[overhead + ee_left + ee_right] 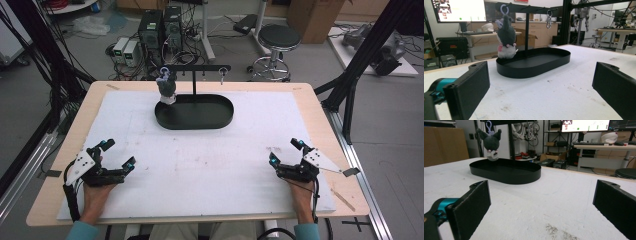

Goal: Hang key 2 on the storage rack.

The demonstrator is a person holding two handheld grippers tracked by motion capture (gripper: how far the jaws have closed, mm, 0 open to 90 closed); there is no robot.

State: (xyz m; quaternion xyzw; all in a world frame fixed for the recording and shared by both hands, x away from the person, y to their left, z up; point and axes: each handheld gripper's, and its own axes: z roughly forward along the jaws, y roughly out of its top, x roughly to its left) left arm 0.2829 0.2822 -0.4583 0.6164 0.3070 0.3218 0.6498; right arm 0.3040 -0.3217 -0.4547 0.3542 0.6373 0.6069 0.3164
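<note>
Left claw [117, 154]: jaws spread wide, empty, resting at the lower left of the high view on the white mat [215, 165] that covers the bench [310, 95]. Right claw [285, 151]: jaws likewise spread, empty, at the lower right. Both sit well apart from the work.

The plush [167, 89] hangs at the upper centre of the high view, from the left end of the rack [197, 67] that rises from the black oval tray [220, 117]. In the left gripper view the plush [506, 37] hangs by a pale loop [504, 9] over the bar, its base just above the tray rim [536, 71].

Handling estimate: light, soft, compressible, non-fragile; fabric gives good friction. Expect it to swing when touched. Grip the grey body at mid-height, squeezing moderately; lift upward to clear the loop from its hook. A metal clip [548, 18] hangs farther along the bar; avoid it.
</note>
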